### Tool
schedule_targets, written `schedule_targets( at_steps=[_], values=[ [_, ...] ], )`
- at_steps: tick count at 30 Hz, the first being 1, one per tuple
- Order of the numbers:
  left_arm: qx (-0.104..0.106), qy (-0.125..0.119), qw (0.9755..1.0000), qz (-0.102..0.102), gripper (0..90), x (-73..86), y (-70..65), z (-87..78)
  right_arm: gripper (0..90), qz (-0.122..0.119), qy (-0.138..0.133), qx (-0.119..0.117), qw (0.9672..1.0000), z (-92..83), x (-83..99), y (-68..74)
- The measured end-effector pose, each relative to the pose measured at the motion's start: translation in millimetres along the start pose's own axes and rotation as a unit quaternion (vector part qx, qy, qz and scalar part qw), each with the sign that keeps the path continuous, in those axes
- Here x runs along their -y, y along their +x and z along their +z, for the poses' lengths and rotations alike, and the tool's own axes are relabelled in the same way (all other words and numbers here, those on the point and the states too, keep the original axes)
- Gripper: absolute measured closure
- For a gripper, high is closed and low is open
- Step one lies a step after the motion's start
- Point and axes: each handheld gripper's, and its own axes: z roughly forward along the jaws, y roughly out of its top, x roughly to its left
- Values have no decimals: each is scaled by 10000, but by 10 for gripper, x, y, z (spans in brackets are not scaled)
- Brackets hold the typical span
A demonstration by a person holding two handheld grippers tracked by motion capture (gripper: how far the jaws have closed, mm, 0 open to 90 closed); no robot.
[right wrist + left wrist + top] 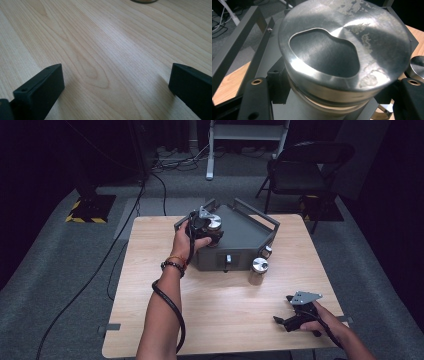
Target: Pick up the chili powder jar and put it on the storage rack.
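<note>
a glass jar with a brushed metal lid (pixel 344 47) sits between the jaws of the left gripper (pixel 204 226), which is clamped on the jar's body just under the lid; in the left gripper view the lid shows a shallow, kidney-shaped dent in its top. in the high view the held jar (pixel 214 223) is over the near left part of a dark grey metal tray (pixel 245 232) with raised rail handles, which stands at the far middle of the light wooden table (pixel 210 315). a second metal-lidded jar (pixel 258 270) stands upright on the table just beside the tray's near right corner, and a third jar (pixel 266 251) is just behind it against the tray. the right gripper (pixel 286 321) rests low at the table's near right edge, well apart from the jars, its jaws spread wide with only bare wood (pixel 105 57) between them.
</note>
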Motion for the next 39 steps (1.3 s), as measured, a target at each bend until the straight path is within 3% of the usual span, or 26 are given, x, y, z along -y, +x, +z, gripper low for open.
schedule_targets(
  at_steps=[10,16,25,28,34,39],
  values=[
    [179,-62,9998,-118,312,57,72,36,0,-7,1,-10,10000,0,0,-1],
    [208,-190,9992,-294,313,134,106,50,0,-10,-1,-12,10000,-1,1,0],
    [213,-270,9988,-342,300,193,108,72,0,-11,-1,-12,10000,-1,2,1],
    [303,-147,9990,-296,236,192,122,117,0,-9,-1,-12,10000,-1,1,1],
    [47,-122,9994,-310,57,164,2,150,0,-10,-1,-12,10000,-1,1,1],
    [-47,-155,9994,-295,34,138,-28,97,0,-10,-1,-12,10000,-1,1,1]
  ],
)
